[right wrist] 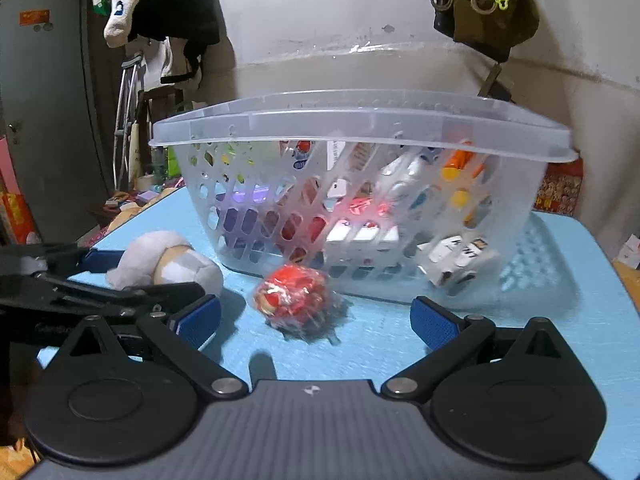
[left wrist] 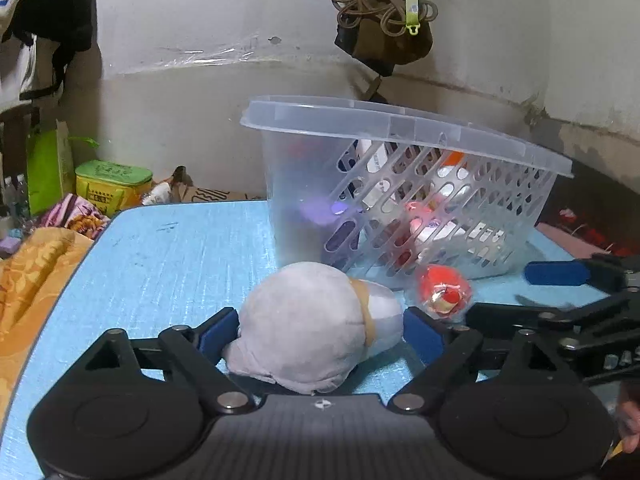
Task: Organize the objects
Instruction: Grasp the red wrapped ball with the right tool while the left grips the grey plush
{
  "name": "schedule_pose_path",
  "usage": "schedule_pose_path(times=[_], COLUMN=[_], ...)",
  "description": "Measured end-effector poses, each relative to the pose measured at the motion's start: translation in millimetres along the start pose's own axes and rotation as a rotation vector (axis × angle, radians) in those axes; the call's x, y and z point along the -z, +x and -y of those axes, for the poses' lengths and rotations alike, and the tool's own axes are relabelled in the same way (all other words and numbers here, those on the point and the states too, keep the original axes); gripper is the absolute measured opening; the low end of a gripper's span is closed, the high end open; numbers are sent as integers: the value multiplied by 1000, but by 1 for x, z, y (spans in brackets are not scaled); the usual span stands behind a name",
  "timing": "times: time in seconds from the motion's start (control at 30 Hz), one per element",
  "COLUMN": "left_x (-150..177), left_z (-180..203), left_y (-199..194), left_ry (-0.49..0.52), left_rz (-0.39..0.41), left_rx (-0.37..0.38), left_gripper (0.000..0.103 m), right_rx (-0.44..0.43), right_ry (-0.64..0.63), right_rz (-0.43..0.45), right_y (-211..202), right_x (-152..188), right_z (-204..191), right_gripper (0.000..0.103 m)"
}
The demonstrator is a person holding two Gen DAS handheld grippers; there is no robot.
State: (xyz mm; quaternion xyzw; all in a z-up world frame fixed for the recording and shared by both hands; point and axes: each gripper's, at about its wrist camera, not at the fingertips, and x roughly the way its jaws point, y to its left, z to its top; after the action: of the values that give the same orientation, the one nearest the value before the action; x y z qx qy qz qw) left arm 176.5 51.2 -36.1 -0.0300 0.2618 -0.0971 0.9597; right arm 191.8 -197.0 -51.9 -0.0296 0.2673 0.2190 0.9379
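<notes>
A grey and white plush toy (left wrist: 312,324) lies on the blue table (left wrist: 168,256), between the blue pads of my left gripper (left wrist: 320,330), which touch both its sides. It also shows in the right wrist view (right wrist: 168,260). A red toy in clear wrap (right wrist: 292,294) lies on the table in front of my right gripper (right wrist: 316,320), which is open and empty. It also shows in the left wrist view (left wrist: 444,288). Behind both stands a clear perforated plastic basket (right wrist: 360,128) holding several small items.
The basket (left wrist: 400,120) fills the far middle of the table. Left of the table lie orange fabric (left wrist: 28,280), a green box (left wrist: 112,184) and bags. A brown bag with cords (right wrist: 484,4) hangs on the wall. A grey door (right wrist: 44,120) stands at far left.
</notes>
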Motion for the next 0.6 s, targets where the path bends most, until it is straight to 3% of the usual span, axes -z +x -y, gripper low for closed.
schedule_pose_path(times=[0.17,0.23,0.37,0.47,0.6], left_x=[2,0,1,1,2], left_z=[-10,-14,-19,-18,-13], left_y=[-5,-4,-4,-3,-3], left_ry=[-46,-49,-78,-65,-35], left_rz=[11,10,12,11,13], left_rx=[-25,-37,-32,-35,-42], left_gripper=[89,89,89,90,90], right_rx=[-20,-20,5,4,26], right_ry=[62,56,37,23,-10], right_rz=[-6,-29,-61,-95,-55], right_y=[9,15,21,27,16], right_x=[-2,-3,-3,-2,3], right_z=[2,2,-2,-4,-7], right_gripper=[97,86,81,61,53])
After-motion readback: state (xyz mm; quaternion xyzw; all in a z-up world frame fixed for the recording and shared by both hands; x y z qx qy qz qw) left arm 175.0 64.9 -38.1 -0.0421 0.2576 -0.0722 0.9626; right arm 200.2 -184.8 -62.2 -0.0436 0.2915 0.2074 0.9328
